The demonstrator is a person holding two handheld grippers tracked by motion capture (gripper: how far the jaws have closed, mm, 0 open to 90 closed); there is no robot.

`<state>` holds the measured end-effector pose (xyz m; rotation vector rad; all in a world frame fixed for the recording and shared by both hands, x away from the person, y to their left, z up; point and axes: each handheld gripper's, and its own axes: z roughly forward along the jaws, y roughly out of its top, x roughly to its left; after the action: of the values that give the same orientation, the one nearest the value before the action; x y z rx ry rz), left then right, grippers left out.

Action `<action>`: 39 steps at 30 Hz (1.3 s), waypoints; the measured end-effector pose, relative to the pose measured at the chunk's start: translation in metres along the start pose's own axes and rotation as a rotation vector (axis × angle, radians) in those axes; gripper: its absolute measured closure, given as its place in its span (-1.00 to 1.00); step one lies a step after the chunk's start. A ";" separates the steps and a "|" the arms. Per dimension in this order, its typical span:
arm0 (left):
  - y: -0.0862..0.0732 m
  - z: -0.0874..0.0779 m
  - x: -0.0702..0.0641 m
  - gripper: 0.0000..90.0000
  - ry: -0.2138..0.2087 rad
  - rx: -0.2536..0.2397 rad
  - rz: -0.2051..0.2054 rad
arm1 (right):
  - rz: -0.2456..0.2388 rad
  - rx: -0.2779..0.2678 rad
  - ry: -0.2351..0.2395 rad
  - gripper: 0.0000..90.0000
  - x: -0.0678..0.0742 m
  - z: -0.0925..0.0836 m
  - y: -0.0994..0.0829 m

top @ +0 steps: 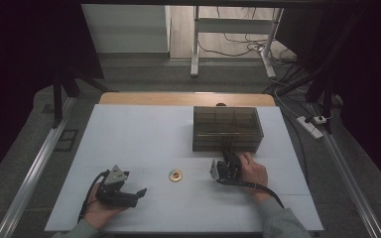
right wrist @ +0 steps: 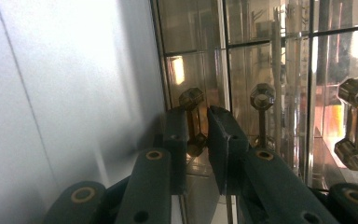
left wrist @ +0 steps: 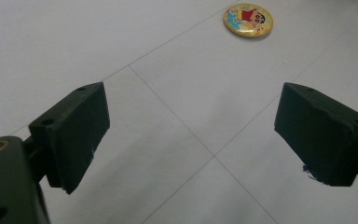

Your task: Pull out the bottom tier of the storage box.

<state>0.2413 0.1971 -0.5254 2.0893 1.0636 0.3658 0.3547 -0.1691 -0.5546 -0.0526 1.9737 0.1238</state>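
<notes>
A smoky clear drawer box [top: 227,128] stands at the far right of the white table [top: 139,134]. My right gripper [top: 225,148] points at the box's front face. In the right gripper view my right gripper [right wrist: 196,130] is shut on a small barbell-shaped drawer handle [right wrist: 193,116], one jaw on each side of its bar. A round cartoon badge [top: 175,175] lies flat between the two hands. My left gripper [top: 138,195] rests near the front left and points toward the badge. In the left gripper view my left gripper [left wrist: 191,135] stands wide open over bare table, with the badge [left wrist: 248,19] well ahead of it.
Two more drawer handles [right wrist: 262,112] [right wrist: 356,122] sit beside the held one. A wooden strip [top: 186,98] runs along the table's far edge. Metal rails [top: 34,168] flank the table, and a power strip [top: 313,124] with cables lies on the floor at the right.
</notes>
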 end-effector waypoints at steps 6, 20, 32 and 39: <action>0.000 -0.001 0.000 -0.76 0.001 -0.002 -0.001 | 0.012 -0.015 -0.008 0.70 0.002 0.001 0.001; 0.000 -0.001 0.000 -0.76 0.001 -0.005 -0.002 | -0.004 -0.017 -0.045 0.76 0.007 0.002 0.000; 0.000 -0.002 0.001 -0.76 0.002 -0.008 -0.004 | -0.009 0.015 -0.044 0.76 0.007 0.000 0.001; 0.000 -0.002 0.001 -0.76 0.003 -0.008 -0.004 | -0.004 -0.011 -0.041 0.77 0.006 0.002 0.000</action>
<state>0.2404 0.1988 -0.5245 2.0797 1.0662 0.3706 0.3541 -0.1685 -0.5609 -0.0612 1.9325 0.1318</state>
